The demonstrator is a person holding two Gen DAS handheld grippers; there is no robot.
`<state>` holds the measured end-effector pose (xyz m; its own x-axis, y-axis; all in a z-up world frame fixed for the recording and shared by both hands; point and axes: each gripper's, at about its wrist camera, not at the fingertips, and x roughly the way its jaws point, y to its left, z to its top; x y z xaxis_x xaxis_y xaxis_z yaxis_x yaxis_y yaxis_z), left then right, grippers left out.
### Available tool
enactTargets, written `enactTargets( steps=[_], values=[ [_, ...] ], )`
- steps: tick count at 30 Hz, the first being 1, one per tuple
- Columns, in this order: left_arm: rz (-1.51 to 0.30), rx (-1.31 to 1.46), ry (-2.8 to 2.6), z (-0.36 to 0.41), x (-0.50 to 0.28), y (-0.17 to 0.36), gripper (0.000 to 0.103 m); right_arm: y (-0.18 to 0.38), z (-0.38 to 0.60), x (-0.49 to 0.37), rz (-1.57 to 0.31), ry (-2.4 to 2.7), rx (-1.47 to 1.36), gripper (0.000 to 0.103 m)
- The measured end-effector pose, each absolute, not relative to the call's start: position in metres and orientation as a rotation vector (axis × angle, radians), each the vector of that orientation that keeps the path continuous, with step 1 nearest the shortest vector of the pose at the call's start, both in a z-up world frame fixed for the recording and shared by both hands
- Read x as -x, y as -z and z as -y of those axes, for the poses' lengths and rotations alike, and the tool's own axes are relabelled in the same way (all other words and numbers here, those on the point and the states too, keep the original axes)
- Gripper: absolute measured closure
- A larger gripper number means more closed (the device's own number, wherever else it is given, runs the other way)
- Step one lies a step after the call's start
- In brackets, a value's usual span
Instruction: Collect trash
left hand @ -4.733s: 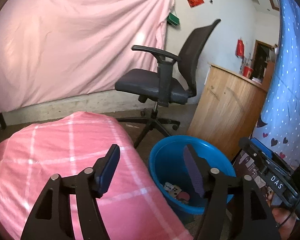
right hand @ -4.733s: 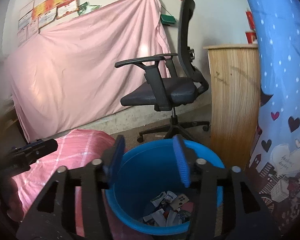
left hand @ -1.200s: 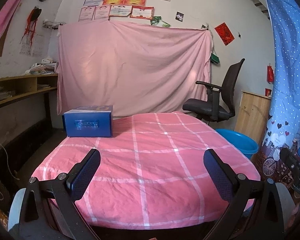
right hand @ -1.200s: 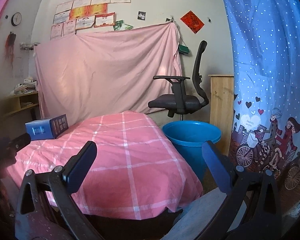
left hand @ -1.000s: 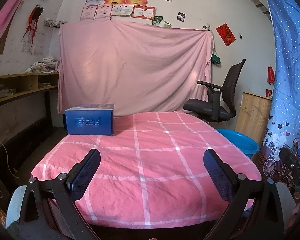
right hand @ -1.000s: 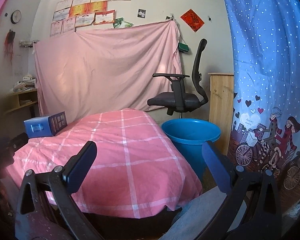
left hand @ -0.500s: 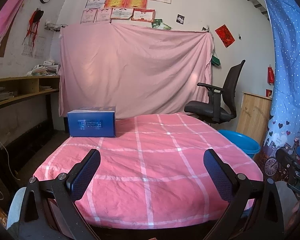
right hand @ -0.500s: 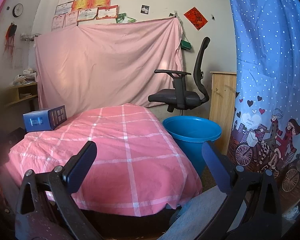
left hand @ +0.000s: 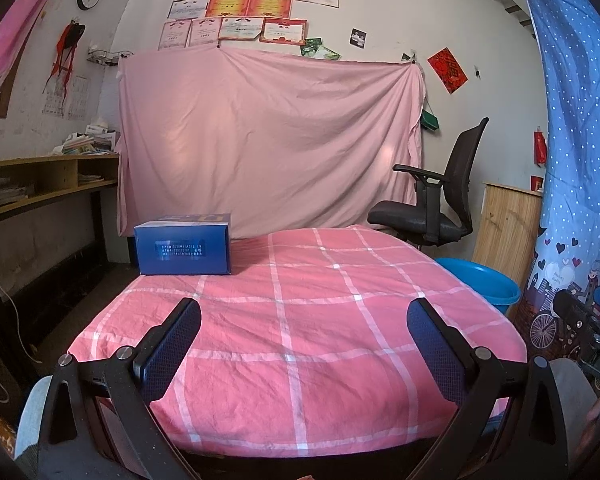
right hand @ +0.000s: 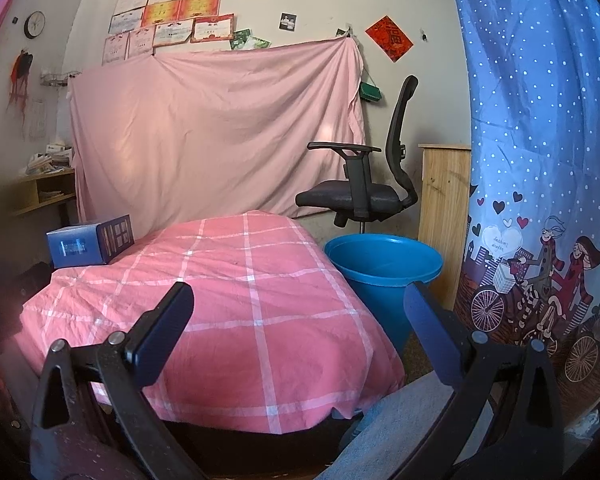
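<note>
Both grippers stand with jaws spread wide, holding nothing. From the left wrist view, your left gripper (left hand: 304, 332) hangs over the pink checked cloth (left hand: 300, 320); only the blue box (left hand: 183, 245) sits on it, at the far left corner. If that's trash, it looks like light, stiff cardboard: take it across its narrow faces. From the right wrist view, your right gripper (right hand: 298, 320) faces the blue bin (right hand: 382, 266) beside the table; its contents are hidden.

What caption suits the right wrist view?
Open right gripper faces a pink checked table, blue box and blue bin.
</note>
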<state>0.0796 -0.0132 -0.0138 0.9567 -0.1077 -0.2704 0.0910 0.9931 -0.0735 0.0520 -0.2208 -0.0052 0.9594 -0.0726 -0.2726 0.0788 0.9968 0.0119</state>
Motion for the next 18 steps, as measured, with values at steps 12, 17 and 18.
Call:
enactTargets(
  steps=[12, 17, 18],
  values=[
    [-0.276, 0.059, 0.100, 0.0154, -0.0787, 0.0141, 0.002, 0.0045, 0.2205, -0.0508, -0.273, 0.075, -0.021, 0.000],
    [-0.276, 0.058, 0.100, 0.0153, -0.0786, 0.0142, 0.002, 0.0044, 0.2204, -0.0507, -0.273, 0.075, -0.021, 0.000],
    [-0.276, 0.058, 0.100, 0.0153, -0.0785, 0.0141, 0.002, 0.0045, 0.2204, -0.0508, -0.273, 0.075, -0.021, 0.000]
  ],
)
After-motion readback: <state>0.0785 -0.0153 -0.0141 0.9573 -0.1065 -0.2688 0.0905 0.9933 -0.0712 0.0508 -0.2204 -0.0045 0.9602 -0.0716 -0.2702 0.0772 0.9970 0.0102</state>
